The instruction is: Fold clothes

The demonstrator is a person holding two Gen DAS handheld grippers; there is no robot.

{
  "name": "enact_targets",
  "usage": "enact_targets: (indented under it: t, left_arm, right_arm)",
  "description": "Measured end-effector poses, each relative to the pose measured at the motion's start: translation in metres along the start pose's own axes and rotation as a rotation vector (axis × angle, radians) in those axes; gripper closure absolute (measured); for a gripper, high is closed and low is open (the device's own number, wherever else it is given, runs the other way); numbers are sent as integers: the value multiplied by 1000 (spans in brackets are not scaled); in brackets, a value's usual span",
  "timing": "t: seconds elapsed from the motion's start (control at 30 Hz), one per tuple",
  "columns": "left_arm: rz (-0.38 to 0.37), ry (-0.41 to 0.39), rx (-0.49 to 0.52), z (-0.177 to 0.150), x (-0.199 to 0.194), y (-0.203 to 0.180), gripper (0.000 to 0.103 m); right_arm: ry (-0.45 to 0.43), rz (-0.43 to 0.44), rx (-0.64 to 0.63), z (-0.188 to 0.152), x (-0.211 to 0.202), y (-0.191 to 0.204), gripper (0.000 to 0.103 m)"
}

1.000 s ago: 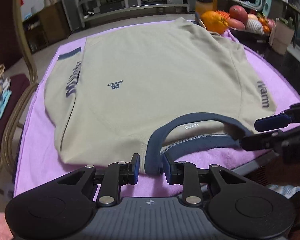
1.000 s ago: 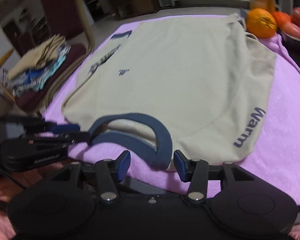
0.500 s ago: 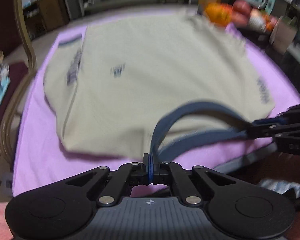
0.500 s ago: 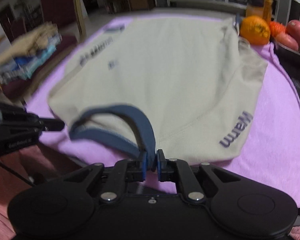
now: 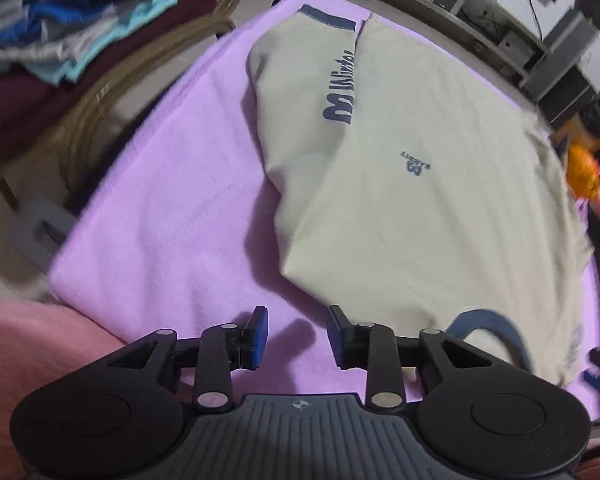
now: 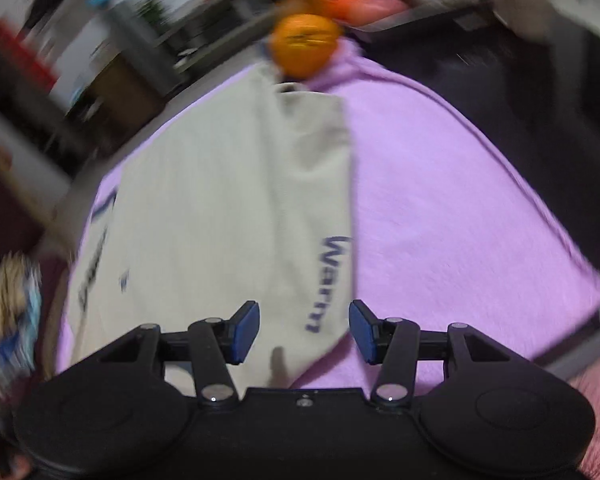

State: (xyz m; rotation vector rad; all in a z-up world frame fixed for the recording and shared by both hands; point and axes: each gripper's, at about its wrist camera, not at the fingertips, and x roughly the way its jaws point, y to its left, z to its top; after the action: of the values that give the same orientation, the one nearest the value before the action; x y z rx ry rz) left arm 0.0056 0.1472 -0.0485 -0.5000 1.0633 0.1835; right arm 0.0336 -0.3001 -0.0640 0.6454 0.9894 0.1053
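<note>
The beige sweatshirt (image 5: 420,184) is lying flat on the purple towel (image 5: 172,208) covering the counter, its navy collar (image 5: 488,328) at the near edge and both sleeves already folded in over the body.

Step in hand, by my judgement: the tongs are repositioning toward the 2 near corners of the garment, ready for a lengthwise fold.

Left tongs (image 5: 296,338): the jaws are opening, standing partly apart, over bare towel just left of the sweatshirt's near left corner. Nothing is between them and nothing is held.

Right tongs (image 6: 303,330): the jaws are opening, partly apart, hanging over the near right edge of the sweatshirt (image 6: 228,216) by the "Warm" lettering (image 6: 326,284). Cloth is lying beneath the gap, but the pads are not pressing on it.

Next move, as judged: each pair is needing to descend on its corner, pinch both layers, then carry the near edge toward the far hem beside the orange (image 6: 304,46). That view is blurred.
</note>
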Motion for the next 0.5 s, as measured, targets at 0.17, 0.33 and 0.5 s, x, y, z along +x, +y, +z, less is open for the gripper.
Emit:
enact_targets:
  t: [0.17,0.33,0.5]
  left_arm:
    - [-69,-1,-10,-3,9,-8,66]
    - [-97,-33,-40,4,24,-15,69]
    - [-52,-114,-88,0,5,-13,102]
  right_arm:
    - [109,56,151,-6,19,-18,54]
    - [112,90,197,-9,31,-18,57]
    - [61,73,161,-8,32,-10,101]
